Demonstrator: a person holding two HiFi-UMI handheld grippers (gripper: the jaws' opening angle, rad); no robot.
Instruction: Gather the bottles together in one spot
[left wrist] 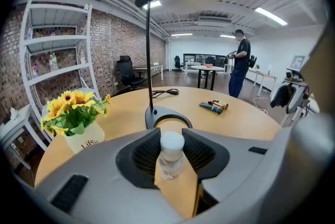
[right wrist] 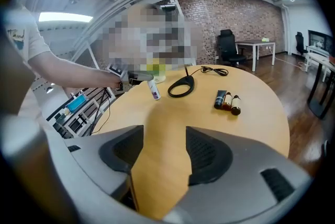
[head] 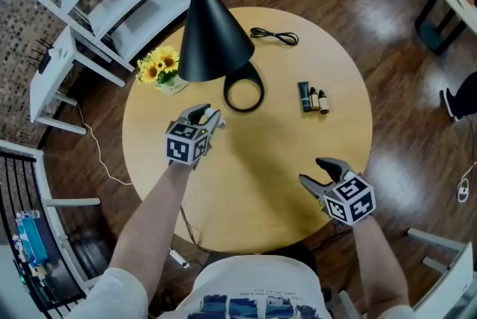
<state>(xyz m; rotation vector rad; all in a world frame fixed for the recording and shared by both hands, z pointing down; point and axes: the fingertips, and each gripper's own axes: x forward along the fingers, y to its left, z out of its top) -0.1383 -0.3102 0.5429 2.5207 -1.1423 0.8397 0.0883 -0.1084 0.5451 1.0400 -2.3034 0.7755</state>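
small bottle (left wrist: 171, 157) gripped by left claw (head: 202, 116), seemingly at neck | right claw (head: 321, 176) held open, empty | risk: grouped bottles (head: 314, 98) toppled by crowded set-down

Bare tabletop (head: 253, 176) at frame centre and lower middle: open passage. Lamp shade (head: 212, 34) overhangs upper centre. Ring base (head: 261, 90) and sunflower pot (head: 165, 71) crowd upper left. Bottle cluster (head: 313, 98) right of centre. Cable (head: 274, 36) near top.

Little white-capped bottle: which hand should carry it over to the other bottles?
Left. The left gripper is shut on the white-capped bottle, so it only has to carry it to the three bottles lying together. The right gripper is open and empty.
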